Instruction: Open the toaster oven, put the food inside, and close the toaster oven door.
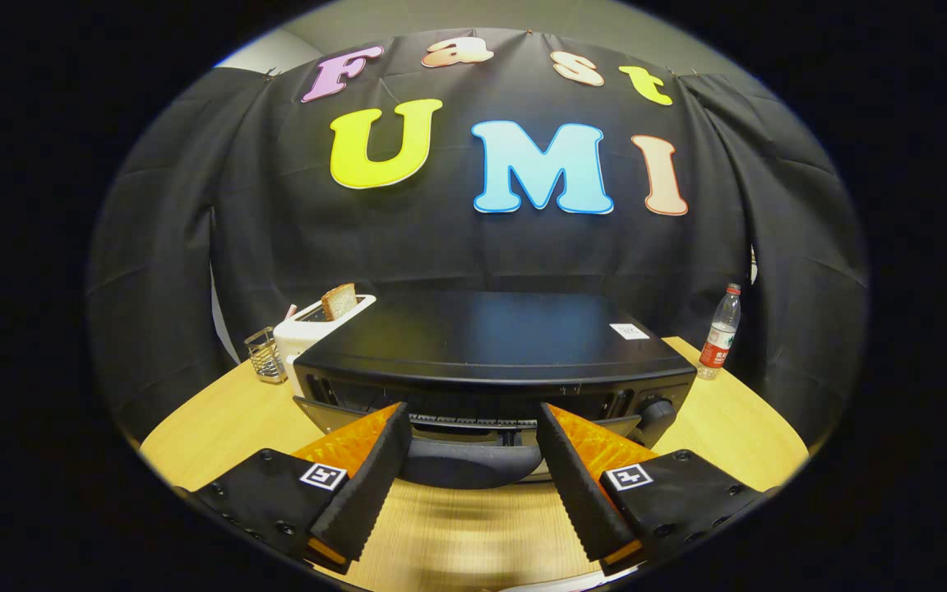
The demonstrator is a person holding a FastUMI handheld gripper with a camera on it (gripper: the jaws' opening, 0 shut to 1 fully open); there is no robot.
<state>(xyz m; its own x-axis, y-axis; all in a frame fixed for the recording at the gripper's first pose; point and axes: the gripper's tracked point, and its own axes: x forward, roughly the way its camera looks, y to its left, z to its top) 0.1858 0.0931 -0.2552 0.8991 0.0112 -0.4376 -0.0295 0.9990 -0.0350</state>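
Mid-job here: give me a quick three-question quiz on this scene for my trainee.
1. True or false: the claw is shut on the oven door.
2. What stands on the table beside the oven's knob end? A) bottle B) mug C) bowl
3. Fill in: a slice of bread sticks up from the white ____.
Key: 1 false, its fingers are spread open; 2 A; 3 toaster.
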